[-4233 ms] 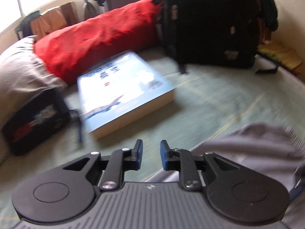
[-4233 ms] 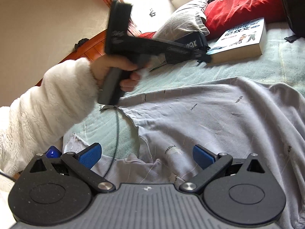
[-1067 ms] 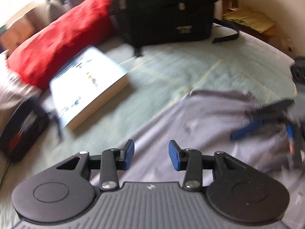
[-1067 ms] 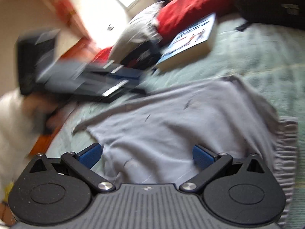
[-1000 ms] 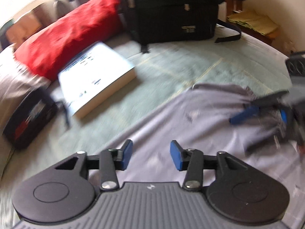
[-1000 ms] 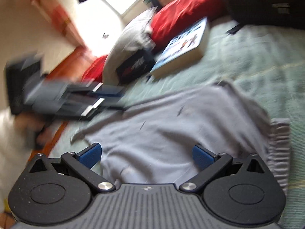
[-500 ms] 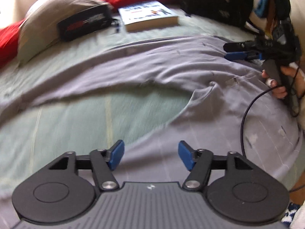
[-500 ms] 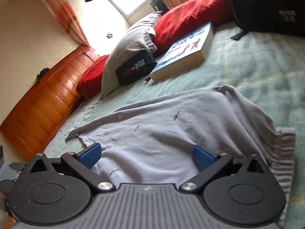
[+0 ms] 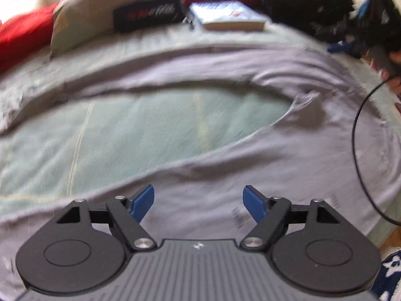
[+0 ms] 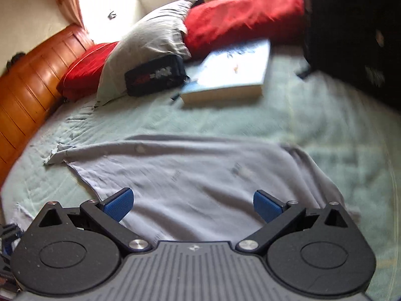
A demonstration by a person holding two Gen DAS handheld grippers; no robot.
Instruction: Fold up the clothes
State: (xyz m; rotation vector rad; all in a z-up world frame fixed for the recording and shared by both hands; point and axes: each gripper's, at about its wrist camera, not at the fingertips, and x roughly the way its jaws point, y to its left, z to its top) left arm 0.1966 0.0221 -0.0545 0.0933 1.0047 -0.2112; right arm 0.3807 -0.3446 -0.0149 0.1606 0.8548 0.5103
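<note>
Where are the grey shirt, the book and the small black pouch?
grey shirt (image 10: 200,175), right wrist view, middle of the spread cloth.
book (image 10: 235,67), right wrist view, its pale cover.
small black pouch (image 10: 154,75), right wrist view, its printed side.

Both wrist cams angled down over bed, close above grey shirt (image 9: 275,155); shared: shirt, book (image 10: 233,75), grey pillow (image 10: 150,37), black pouch (image 9: 147,13).

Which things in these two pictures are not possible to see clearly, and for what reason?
- Book title: unreadable in both views, motion blur.
- Small print on the grey shirt: too small and smeared, both views.
- Shirt's near edge: hidden under each gripper's body.
- Right gripper, left wrist view: blurred, cut by the right edge. Its own view shows open jaws.
- Left gripper: jaws opening, nothing between them.
- Black bag: cut off by the frame, dark.
</note>
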